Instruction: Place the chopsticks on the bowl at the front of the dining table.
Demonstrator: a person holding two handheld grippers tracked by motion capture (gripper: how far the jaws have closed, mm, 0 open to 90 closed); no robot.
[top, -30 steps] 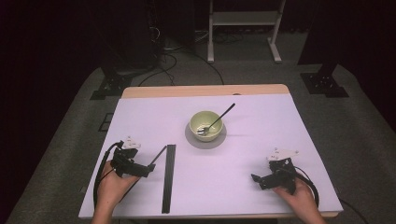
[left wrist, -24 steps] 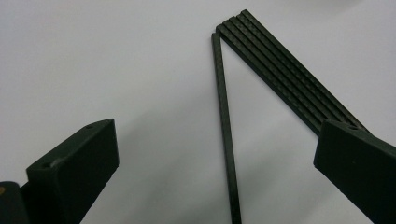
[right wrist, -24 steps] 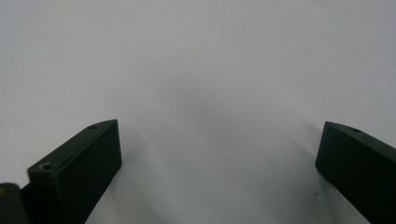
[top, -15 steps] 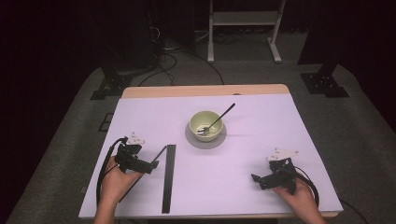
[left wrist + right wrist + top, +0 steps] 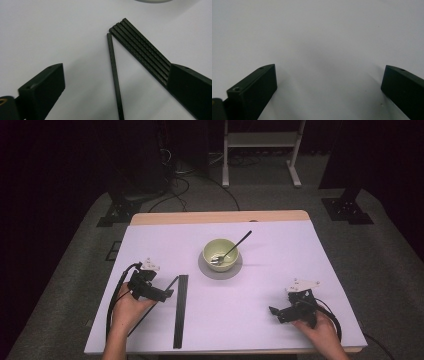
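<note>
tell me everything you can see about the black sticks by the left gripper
The black sticks are thin, straight rods with a woven, carbon-like texture. Five lie flat side by side in a tight row on the white table; a sixth has splayed off, its far end near the row. The open left hand-held gripper straddles that single stick, not visibly touching it.

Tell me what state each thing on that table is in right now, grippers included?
Left gripper: open, jaws either side of the single stick.
Right gripper: open, nothing between its jaws.
Single stick: lying flat, angled apart from the bundle.
Bundle of black sticks: lying flat, side by side.
Bowl: upright on a grey mat.
Utensil: leaning in the bowl, handle over the rim.
</note>
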